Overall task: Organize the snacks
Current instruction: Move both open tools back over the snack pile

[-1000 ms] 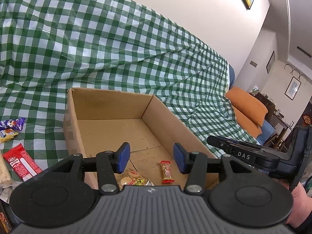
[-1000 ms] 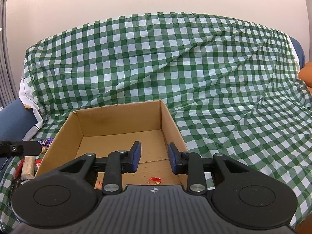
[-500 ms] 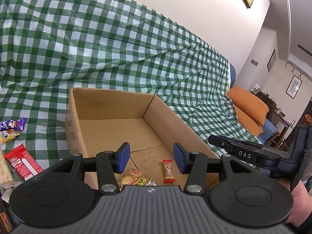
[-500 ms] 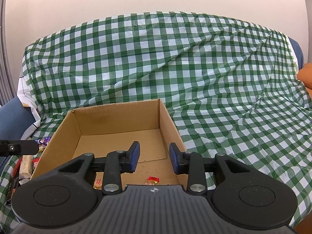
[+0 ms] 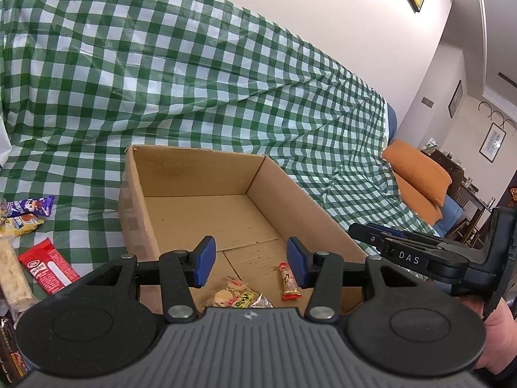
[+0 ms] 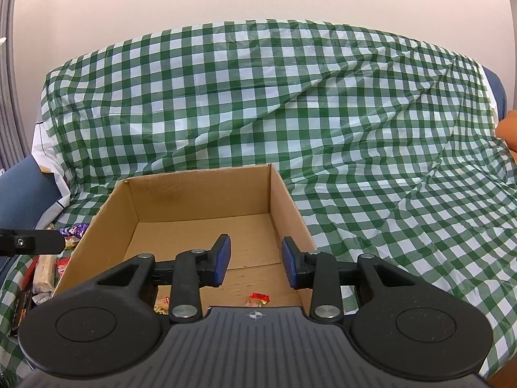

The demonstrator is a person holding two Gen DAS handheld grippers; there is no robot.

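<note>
An open brown cardboard box (image 5: 200,190) sits on green-checked cloth (image 5: 161,74), two small wrapped snacks (image 5: 289,281) at its near end, more packets (image 5: 45,265) outside at nine o'clock; left gripper (image 5: 248,262) and right gripper (image 6: 255,262) gape, holding nothing

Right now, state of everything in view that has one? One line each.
cardboard box: open-topped, upright on the checked cloth, mostly unfilled
small red snack bar: lying flat inside the box
cracker packet: lying inside the box, near end
red wrapper: outside the box, on the cloth
purple wrapper: outside the box, on the cloth
left gripper: open, holding nothing
right gripper: open, holding nothing
</note>
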